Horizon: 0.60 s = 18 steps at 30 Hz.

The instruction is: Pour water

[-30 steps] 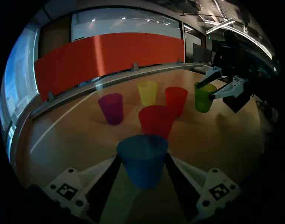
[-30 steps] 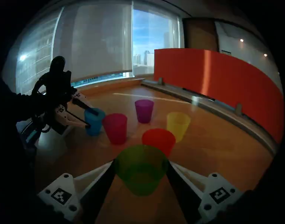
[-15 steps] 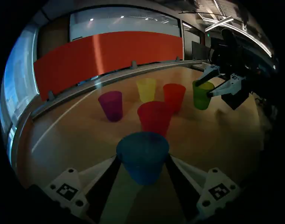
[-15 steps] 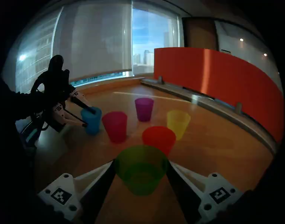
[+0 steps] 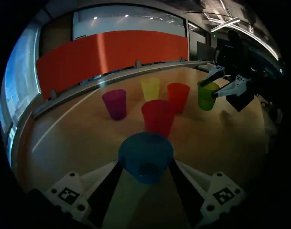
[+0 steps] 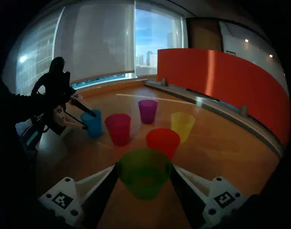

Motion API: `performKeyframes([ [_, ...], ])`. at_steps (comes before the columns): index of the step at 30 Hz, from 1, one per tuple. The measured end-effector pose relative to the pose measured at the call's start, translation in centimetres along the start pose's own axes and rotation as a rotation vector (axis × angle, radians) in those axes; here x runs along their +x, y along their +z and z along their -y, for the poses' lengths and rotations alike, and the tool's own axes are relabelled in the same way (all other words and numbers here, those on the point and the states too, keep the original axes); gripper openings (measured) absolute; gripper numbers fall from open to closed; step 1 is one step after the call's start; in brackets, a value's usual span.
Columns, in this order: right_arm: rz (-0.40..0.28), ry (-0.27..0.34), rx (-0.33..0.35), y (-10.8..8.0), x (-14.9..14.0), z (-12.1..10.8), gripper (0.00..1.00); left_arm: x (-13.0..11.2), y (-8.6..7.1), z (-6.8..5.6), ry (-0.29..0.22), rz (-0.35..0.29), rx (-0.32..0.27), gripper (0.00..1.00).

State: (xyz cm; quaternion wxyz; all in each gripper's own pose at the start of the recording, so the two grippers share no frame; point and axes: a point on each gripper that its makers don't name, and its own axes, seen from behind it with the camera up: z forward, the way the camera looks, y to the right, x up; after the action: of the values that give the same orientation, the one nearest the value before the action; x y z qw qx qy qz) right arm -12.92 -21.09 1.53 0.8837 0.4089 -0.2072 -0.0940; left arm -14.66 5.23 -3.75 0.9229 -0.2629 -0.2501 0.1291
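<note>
1. Two cups are clamped: our left tongs [image 5: 145, 171] grip the blue cup [image 5: 145, 152], our right tongs [image 6: 144, 179] grip the green cup [image 6: 144, 164], both mouth-up.
2. The near red cup [image 5: 158, 116] stands straight ahead, just beyond the blue cup and closest to our left tongs; we'd pour there.

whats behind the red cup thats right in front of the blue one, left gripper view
An orange plastic cup stands behind the red plastic cup, which covers its lower left part. A yellow plastic cup stands farther back, uncovered.
</note>
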Motion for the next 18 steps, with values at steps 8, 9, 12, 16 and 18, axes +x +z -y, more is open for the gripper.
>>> performKeyframes([
  [8,0.014,0.004,0.004,0.3,-0.6,0.2,0.93,0.0,-0.4,0.4,0.015,-0.002,0.021,0.89],
  [9,0.015,0.003,0.004,0.3,-0.7,0.2,0.93,-0.1,-0.4,0.4,0.016,0.000,0.023,0.89],
  [12,0.017,0.001,0.006,0.4,-0.7,0.3,0.93,-0.3,-0.5,0.4,0.018,0.009,0.024,0.89],
  [16,0.022,0.000,0.009,0.5,-0.9,0.4,0.93,-0.8,-0.5,0.3,0.018,0.025,0.022,0.89],
  [18,0.027,0.001,0.010,0.6,-1.1,0.4,0.93,-1.1,-0.6,0.2,0.018,0.031,0.022,0.89],
])
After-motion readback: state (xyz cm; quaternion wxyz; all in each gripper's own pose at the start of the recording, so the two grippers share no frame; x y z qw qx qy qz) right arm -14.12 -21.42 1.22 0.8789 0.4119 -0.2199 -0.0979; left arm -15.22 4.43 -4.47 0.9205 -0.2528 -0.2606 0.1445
